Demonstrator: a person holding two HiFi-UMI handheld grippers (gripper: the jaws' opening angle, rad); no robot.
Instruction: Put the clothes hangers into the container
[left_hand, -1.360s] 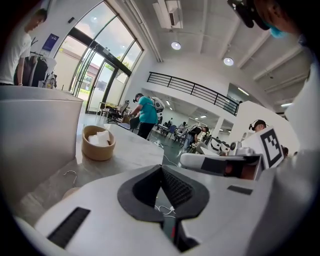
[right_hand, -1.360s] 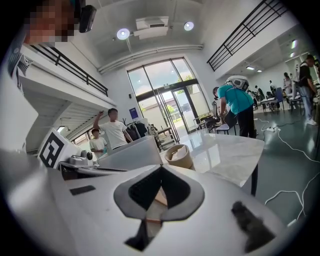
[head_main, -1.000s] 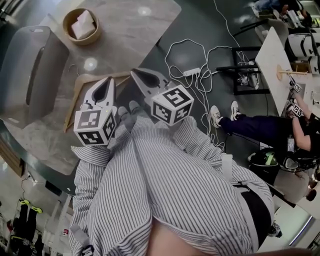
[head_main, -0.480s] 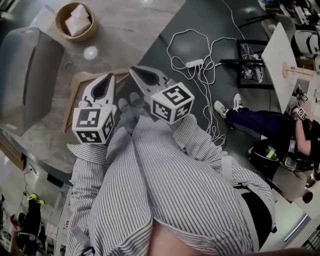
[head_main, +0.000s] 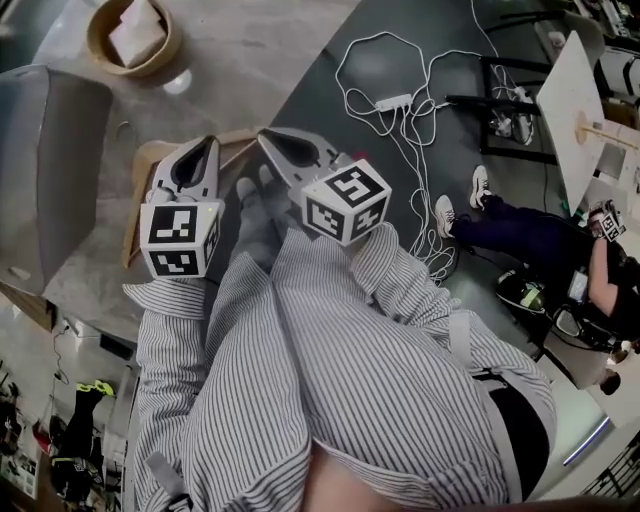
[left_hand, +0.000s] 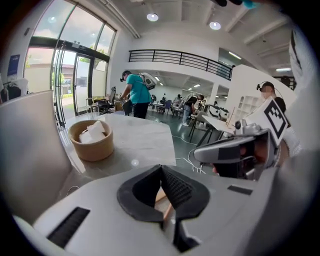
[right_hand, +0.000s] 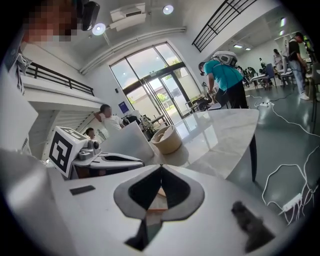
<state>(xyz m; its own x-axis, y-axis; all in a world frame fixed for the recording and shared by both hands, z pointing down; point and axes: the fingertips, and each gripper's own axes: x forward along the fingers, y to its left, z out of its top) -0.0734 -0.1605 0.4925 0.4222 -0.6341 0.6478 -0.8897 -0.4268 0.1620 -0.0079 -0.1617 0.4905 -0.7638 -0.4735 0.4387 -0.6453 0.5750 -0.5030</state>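
Note:
A wooden clothes hanger (head_main: 137, 196) lies flat near the edge of the marble table (head_main: 240, 70). Both grippers hover side by side just over it. My left gripper (head_main: 208, 140) is shut, and bits of the hanger's wood (left_hand: 161, 198) show below its closed tips (left_hand: 161, 166). My right gripper (head_main: 262, 132) is shut too, above the hanger's middle, with wood (right_hand: 159, 202) visible under its tips (right_hand: 161, 166). The frames do not show either gripper pinching the hanger. The grey container (head_main: 45, 170) stands on the table, to the left of the left gripper.
A round wooden bowl (head_main: 135, 40) holding white tissues sits at the table's far side. White cables and a power strip (head_main: 392, 102) lie on the dark floor to the right. A seated person's legs (head_main: 520, 235) reach in from the right. Other tables stand beyond.
The head view has shifted, so the table and bowl slide up and left in it. Both grippers stay shut, side by side above the hanger.

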